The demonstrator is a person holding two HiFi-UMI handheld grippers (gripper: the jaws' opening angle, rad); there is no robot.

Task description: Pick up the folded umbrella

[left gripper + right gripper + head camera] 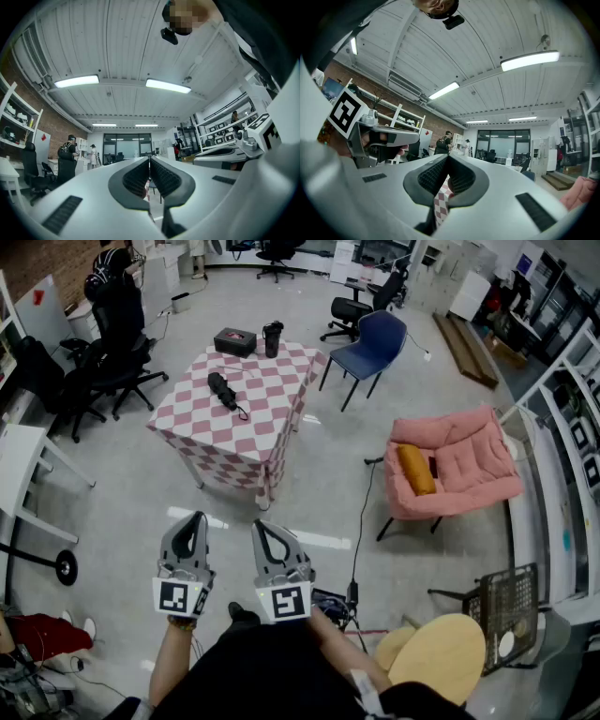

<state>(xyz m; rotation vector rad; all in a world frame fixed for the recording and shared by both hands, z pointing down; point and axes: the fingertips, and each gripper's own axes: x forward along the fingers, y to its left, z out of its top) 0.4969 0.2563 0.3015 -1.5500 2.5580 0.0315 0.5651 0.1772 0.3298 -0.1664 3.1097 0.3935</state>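
Observation:
The folded black umbrella [223,390] lies on a table with a pink-and-white checked cloth [246,432], far ahead of both grippers. My left gripper [196,519] and right gripper [259,525] are held side by side low in the head view, well short of the table. Both point towards it and are roughly level. In the left gripper view the left gripper [149,160] is shut with nothing between its pads. In the right gripper view the right gripper [448,159] is shut too, and a strip of the checked cloth [440,206] shows below its jaws.
A black box [234,340] and a black tumbler [273,338] stand at the table's far edge. A blue chair [375,343] is beyond the table, a pink armchair [455,465] to the right, black office chairs [108,367] to the left. A cable [361,521] runs across the floor.

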